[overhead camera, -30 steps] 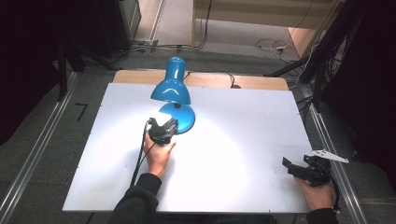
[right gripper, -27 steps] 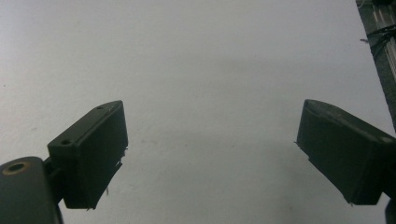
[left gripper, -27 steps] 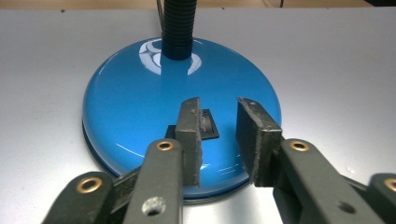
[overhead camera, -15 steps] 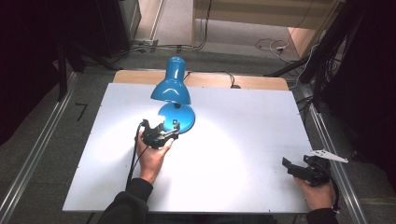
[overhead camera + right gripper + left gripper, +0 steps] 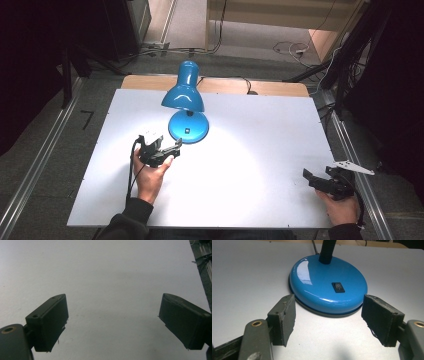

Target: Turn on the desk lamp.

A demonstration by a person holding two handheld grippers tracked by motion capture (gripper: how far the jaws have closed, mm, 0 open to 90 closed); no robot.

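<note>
A white rectangular tabletop (image 5: 260, 150) takes up the middle of the frame, with a strip of pale wooden board (image 5: 220, 85) showing along its far edge. A bright pool of light lies on the centre of the white surface, fading toward its corners. Grey carpeted floor (image 5: 65, 145) surrounds the table. Silvery metal rails (image 5: 37, 165) run diagonally at the lower left and along the right side. At the top centre stands light wooden furniture (image 5: 270, 12), with loose cables (image 5: 287, 47) on the floor before it. The upper left and the right of the frame are dark.
</note>
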